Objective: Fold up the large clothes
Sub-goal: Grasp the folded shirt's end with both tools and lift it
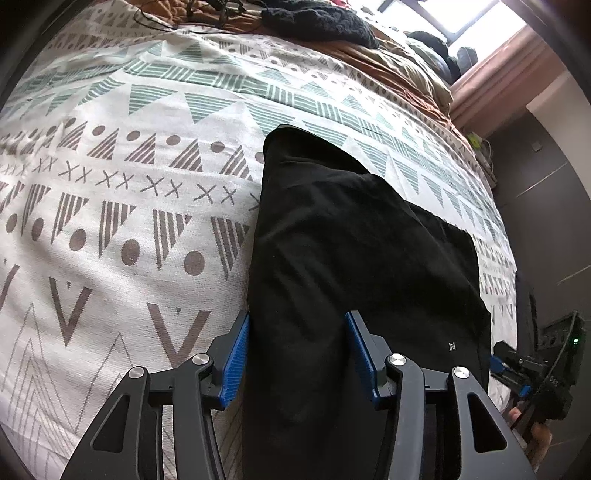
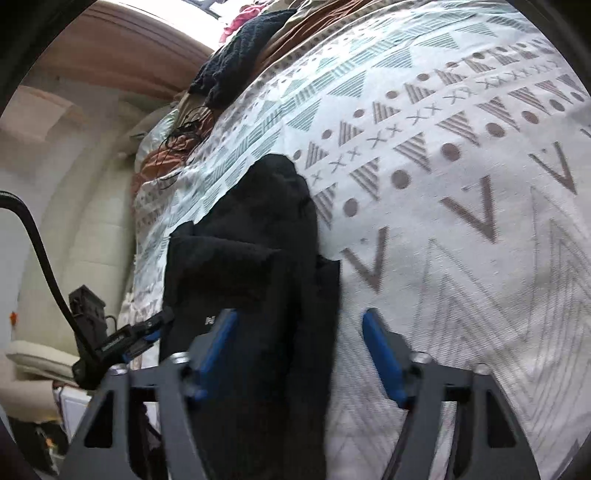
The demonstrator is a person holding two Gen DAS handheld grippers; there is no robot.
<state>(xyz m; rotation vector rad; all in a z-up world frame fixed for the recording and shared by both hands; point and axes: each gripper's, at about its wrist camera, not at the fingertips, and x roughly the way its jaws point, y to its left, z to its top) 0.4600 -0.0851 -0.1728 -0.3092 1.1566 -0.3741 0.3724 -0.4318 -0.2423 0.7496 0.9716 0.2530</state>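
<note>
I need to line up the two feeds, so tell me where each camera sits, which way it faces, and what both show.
Left wrist: on the left gripper, looking forward along its open blue-padded fingers over the black garment on the patterned bedspread; the right gripper and a bit of the person's hand show at right.
Right wrist: on the right gripper, fingers open, facing up the same bed; the left gripper shows at left.
Shared: the black garment with its small white logo, the bedspread, the dark knit item at the far end.

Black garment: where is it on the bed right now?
The black fabric garment lies on the patterned white bedspread near the bed's edge, running away between the open left gripper's fingers in the left wrist view.
</note>
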